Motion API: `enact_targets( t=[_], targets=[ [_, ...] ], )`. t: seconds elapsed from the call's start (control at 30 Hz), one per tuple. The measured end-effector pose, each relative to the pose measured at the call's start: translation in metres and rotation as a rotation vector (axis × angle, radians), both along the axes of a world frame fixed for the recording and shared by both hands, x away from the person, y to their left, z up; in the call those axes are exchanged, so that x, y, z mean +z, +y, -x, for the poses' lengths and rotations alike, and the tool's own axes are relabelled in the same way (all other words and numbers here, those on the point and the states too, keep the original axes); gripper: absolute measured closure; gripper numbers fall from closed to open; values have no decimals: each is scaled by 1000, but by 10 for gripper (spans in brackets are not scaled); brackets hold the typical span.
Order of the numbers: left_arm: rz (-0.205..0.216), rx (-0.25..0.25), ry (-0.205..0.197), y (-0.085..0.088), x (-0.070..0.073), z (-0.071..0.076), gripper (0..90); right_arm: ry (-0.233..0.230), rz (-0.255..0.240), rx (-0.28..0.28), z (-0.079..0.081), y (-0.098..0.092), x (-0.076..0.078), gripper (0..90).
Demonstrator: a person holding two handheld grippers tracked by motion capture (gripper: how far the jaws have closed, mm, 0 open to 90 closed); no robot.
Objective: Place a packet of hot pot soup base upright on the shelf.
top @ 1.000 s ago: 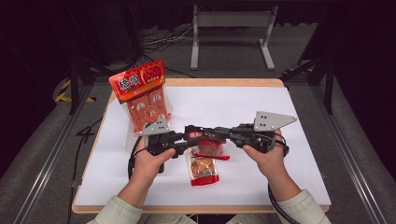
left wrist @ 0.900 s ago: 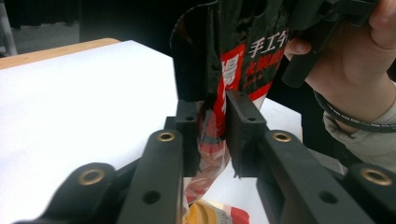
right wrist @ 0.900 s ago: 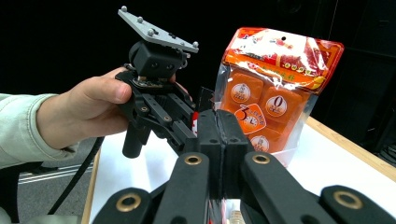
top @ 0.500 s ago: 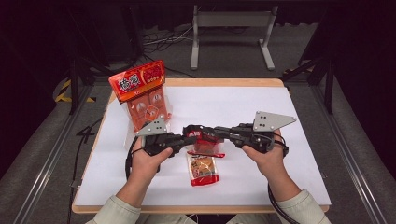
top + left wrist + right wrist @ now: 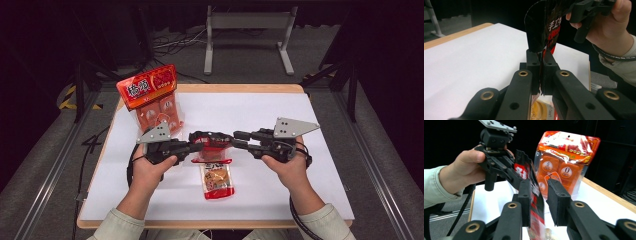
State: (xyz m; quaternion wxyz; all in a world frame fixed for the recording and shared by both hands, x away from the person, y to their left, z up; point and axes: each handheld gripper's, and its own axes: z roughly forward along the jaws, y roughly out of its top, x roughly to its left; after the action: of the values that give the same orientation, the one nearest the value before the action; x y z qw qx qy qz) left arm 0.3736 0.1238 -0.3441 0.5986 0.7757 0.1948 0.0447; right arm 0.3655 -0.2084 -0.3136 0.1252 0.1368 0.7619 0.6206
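Landmark: the white sheet (image 5: 280, 145) covering the wooden table top (image 5: 240, 89).
Held thing: a small red-and-black foil snack packet (image 5: 214, 146) hung just above the middle of the white sheet, between the two grippers; its clear lower part with a brown snack inside lay on the sheet just below (image 5: 217, 181).
Left gripper (image 5: 540, 66): jaws pressed together, pinching the packet's edge, which stood upright out of the pads (image 5: 544, 27).
Right gripper (image 5: 539, 195): jaws had just been opening; they stood parted, the packet (image 5: 534, 202) between them, lying against the left pad and clear of the right pad.
Background thing: a tall orange plastic bag of wrapped snacks (image 5: 154, 97) stood at the sheet's far left corner (image 5: 565, 160), well apart from the packet.
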Motion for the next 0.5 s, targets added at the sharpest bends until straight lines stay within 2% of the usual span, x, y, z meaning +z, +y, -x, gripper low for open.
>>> enact_targets(
  t=[0.33, 0.43, 0.5],
  targets=[
    [-22, 16, -35, 20, 13, -2, 872, 8, -18, -44, -1, -16, 2, 710],
    [-20, 22, -34, 26, 17, -1, 872, 15, -17, -59, -3, -20, 1, 709],
    [-32, 13, -49, 30, 20, -1, 873, 18, -14, -66, -4, -21, 0, 709]
  ],
)
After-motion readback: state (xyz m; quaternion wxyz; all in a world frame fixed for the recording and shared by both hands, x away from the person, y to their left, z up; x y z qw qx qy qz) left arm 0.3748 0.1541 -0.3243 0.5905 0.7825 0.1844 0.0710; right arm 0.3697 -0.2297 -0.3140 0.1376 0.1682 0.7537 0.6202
